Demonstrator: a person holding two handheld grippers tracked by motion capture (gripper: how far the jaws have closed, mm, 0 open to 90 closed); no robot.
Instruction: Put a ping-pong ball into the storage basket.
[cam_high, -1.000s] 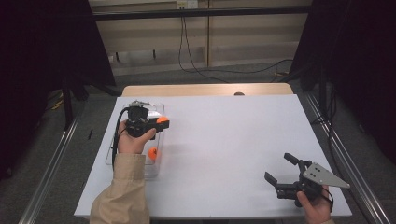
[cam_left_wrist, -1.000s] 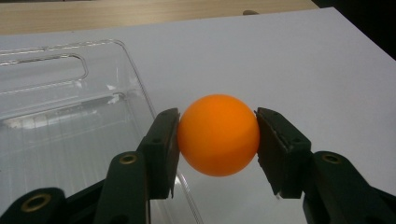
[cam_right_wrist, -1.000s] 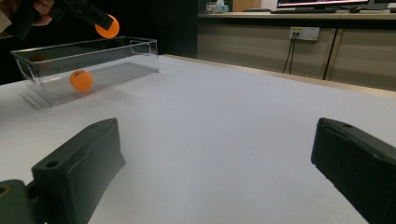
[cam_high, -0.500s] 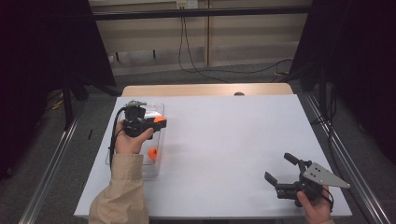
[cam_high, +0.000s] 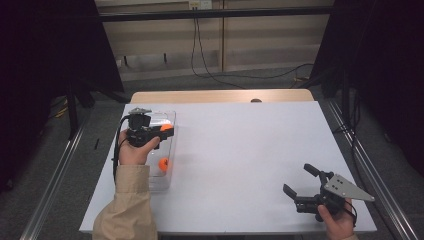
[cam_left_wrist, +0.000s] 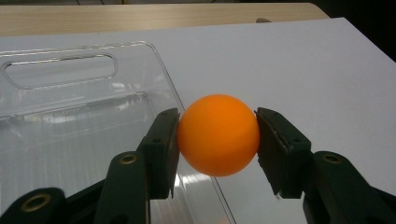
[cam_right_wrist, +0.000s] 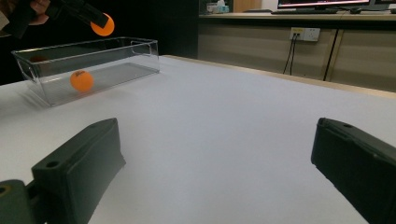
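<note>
An orange ball (cam_left_wrist: 218, 135) is being gripped between the jaws of the left tool (cam_left_wrist: 218, 140), both pads being pressed against its sides. The ball is being held above the right-hand long wall of a clear plastic bin (cam_left_wrist: 84, 135), roughly over the rim, as seen in the left gripper view. A second orange ball (cam_high: 163, 163) is lying on the bin's floor nearer the person. The step in hand is being judged as the carrying of a ball at the bin, either on its way in or on its way out; which of the two cannot be told. If it is being put in, the ball is still needing to be brought inward past the wall and lowered before the jaws are parted, so that it is not being dropped on the rim and sent rolling across the white tabletop (cam_high: 240, 150).

The left hand (cam_high: 134, 150) is being held out over the bin from the near left, forearm in a tan sleeve (cam_high: 125, 205), the tool being pointed across the bin toward the right. The right tool (cam_high: 299, 184) is being kept low at the near right corner of the tabletop, well apart from the bin, its jaws standing wide apart with nothing between them
</note>
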